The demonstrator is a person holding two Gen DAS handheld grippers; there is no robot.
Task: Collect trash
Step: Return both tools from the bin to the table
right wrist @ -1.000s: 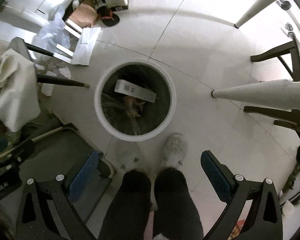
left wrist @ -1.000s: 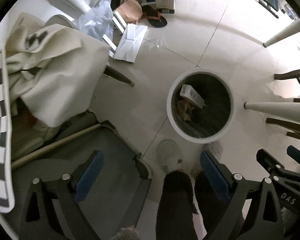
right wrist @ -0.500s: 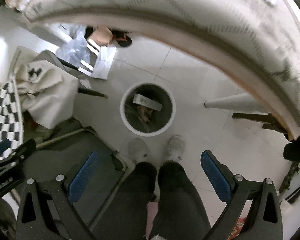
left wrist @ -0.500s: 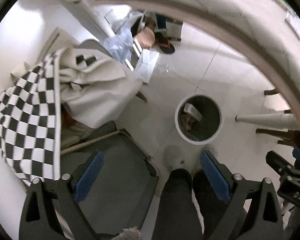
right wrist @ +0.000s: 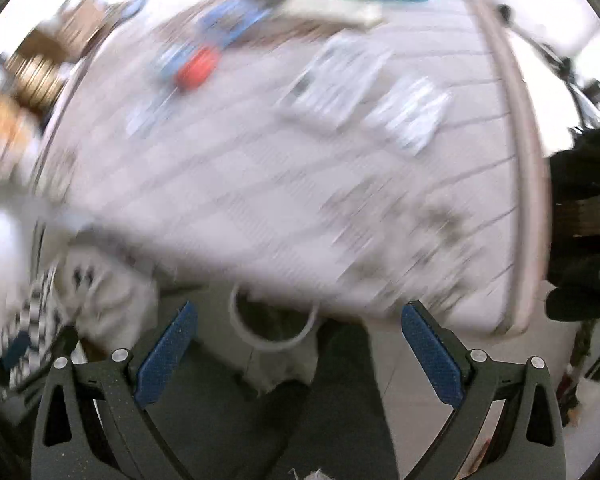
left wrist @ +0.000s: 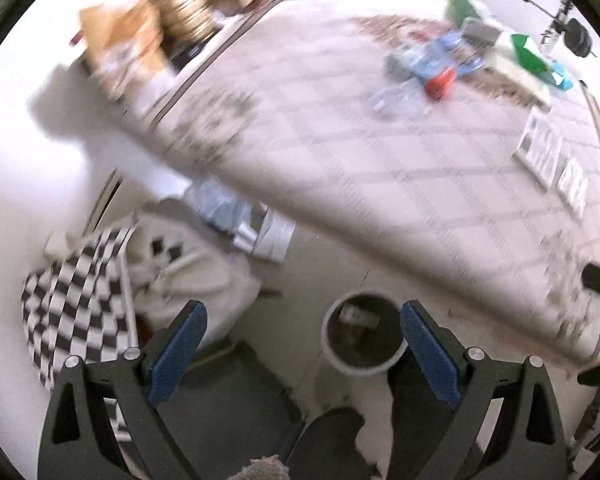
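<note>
A round white trash bin (left wrist: 363, 364) stands on the floor below the table edge, with a white box and brown scraps inside; it also shows in the right wrist view (right wrist: 274, 342), half hidden by the table. On the patterned table (left wrist: 340, 128) lie blurred items: a red object (left wrist: 440, 82) among blue wrappers (left wrist: 416, 60), also in the right wrist view (right wrist: 196, 66), and white packets (right wrist: 340, 80). My left gripper (left wrist: 302, 354) is open and empty above the floor. My right gripper (right wrist: 298, 354) is open and empty.
A chair with white and checkered cloth (left wrist: 80, 300) stands at the left. Cardboard boxes (left wrist: 128, 48) and a green bag (left wrist: 528, 52) sit at the table's far side. The person's dark legs (right wrist: 332, 420) are below. A grey mat (left wrist: 228, 408) lies on the floor.
Both grippers have risen and tilted up from over the bin; the tabletop now fills both views and the bin has dropped toward the bottom. Both stay open.
</note>
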